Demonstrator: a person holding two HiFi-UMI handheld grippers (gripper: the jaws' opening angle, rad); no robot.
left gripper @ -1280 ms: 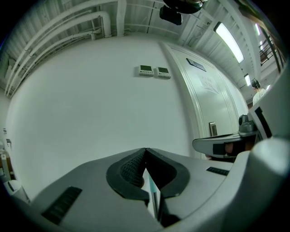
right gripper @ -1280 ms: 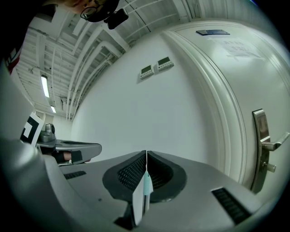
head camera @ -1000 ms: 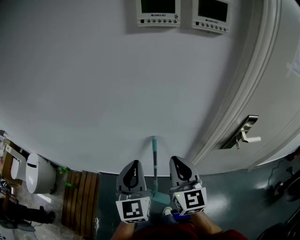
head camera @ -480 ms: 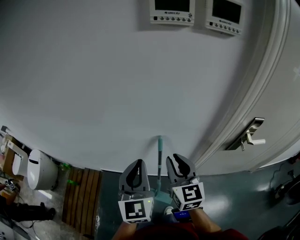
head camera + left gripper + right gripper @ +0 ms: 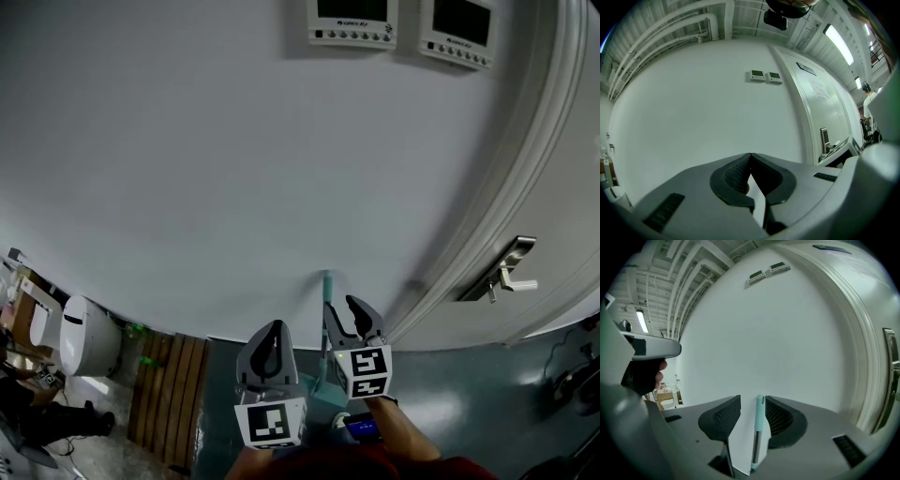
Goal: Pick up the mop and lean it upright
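The mop stands upright against the white wall, its teal-tipped handle [image 5: 326, 289] rising from a teal head [image 5: 323, 394] on the floor. My right gripper [image 5: 343, 309] straddles the top of the handle [image 5: 758, 427], and its jaws are opening. The handle runs close beside the right-hand pad [image 5: 780, 418], with a clear gap to the left-hand pad. My left gripper [image 5: 270, 330] hangs just left of the mop. In its own view, the left gripper [image 5: 750, 158] has its jaws shut tip to tip, with nothing between them.
A white door with a metal lever handle [image 5: 502, 272] stands to the right. Two wall control panels [image 5: 352, 21] hang high up. At the lower left are a white bin [image 5: 84, 337] and a slatted wooden board [image 5: 169, 398]. The floor is dark green.
My right gripper has moved left and forward to the mop handle, and its jaws have parted around it. The left gripper has hardly moved.
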